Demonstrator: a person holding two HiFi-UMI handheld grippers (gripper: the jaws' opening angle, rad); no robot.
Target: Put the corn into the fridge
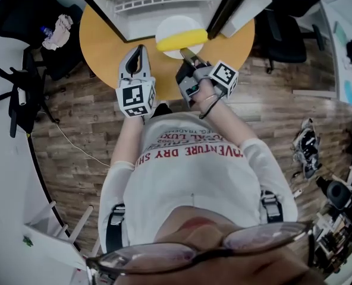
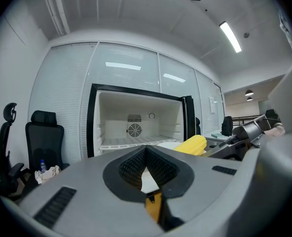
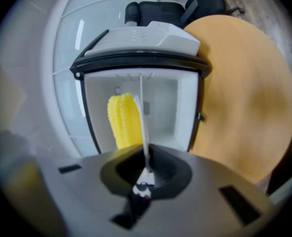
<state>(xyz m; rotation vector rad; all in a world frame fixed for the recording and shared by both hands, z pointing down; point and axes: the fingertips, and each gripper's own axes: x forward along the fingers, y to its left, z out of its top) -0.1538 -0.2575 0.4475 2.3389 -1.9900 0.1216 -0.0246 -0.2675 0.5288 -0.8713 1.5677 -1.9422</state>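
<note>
A yellow corn cob (image 1: 182, 40) lies on a white plate (image 1: 179, 25). My right gripper (image 1: 188, 53) is shut on the plate's near rim and holds it level in front of the open fridge (image 1: 164, 5). In the right gripper view the plate (image 3: 143, 127) shows edge-on as a thin white line, with the corn (image 3: 124, 120) on its left side and the fridge's white inside (image 3: 185, 112) behind. My left gripper (image 1: 137, 52) hovers just left of the plate, shut and holding nothing. From the left gripper view the corn (image 2: 191, 144) sits at the right, before the fridge (image 2: 136, 127).
The fridge stands on a round wooden table (image 1: 104, 40), its black door (image 1: 226, 8) swung open to the right. Black office chairs (image 1: 21, 10) stand at the left, one bearing a bottle and cloth (image 1: 57, 31). Another chair (image 1: 289, 34) is at the right.
</note>
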